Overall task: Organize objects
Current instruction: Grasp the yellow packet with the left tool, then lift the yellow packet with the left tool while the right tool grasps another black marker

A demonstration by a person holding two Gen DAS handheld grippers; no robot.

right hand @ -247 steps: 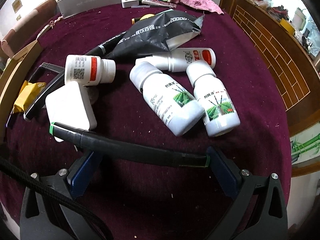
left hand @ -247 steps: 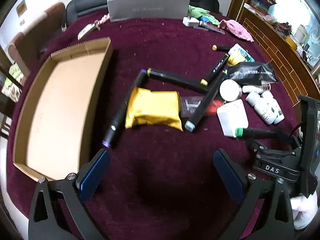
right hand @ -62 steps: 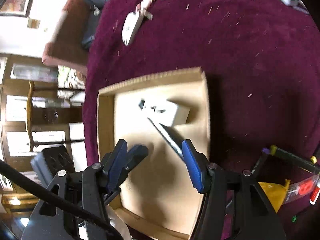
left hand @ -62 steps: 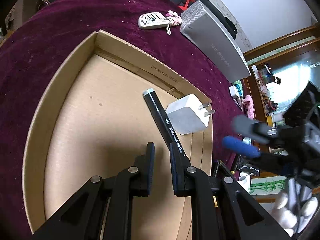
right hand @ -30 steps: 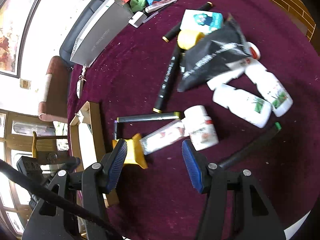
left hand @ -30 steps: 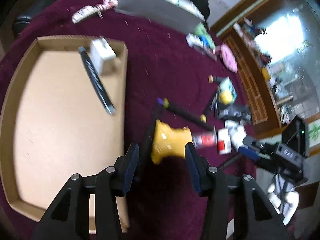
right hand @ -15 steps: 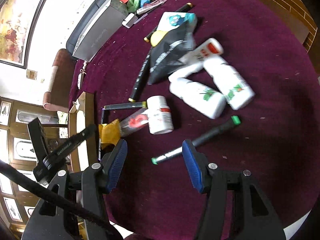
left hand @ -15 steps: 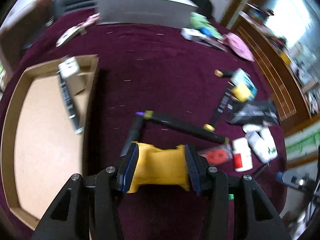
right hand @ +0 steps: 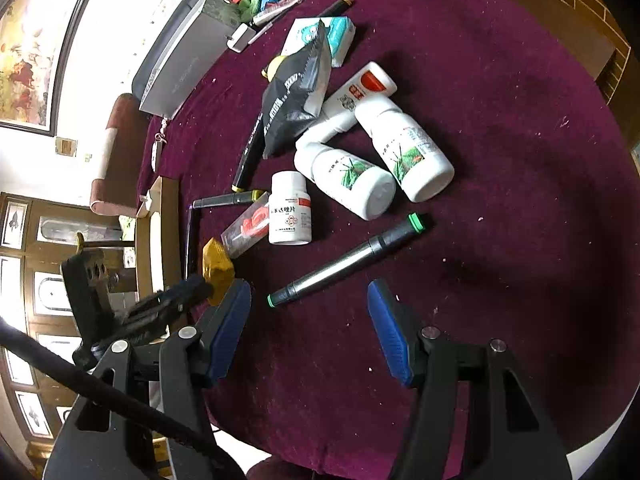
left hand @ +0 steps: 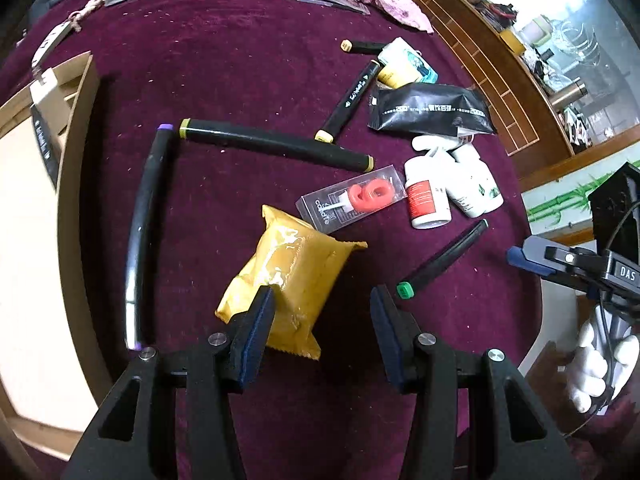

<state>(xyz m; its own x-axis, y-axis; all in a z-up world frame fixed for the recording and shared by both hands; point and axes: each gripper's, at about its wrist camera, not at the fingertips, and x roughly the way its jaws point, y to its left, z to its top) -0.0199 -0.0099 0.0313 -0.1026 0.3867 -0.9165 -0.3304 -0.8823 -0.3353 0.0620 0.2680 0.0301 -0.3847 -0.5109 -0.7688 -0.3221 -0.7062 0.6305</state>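
Presently, yellow packet [left hand: 294, 268]: long axis diagonal, near end under the gaping left tongs [left hand: 322, 314]; right tongs [right hand: 308, 316] gape, farther.

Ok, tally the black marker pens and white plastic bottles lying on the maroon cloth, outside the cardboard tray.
Black marker pens: 5
White plastic bottles: 4
Total: 9

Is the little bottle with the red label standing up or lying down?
Lying down. The red-label bottle rests on its side on the purple cloth, cap pointing away.
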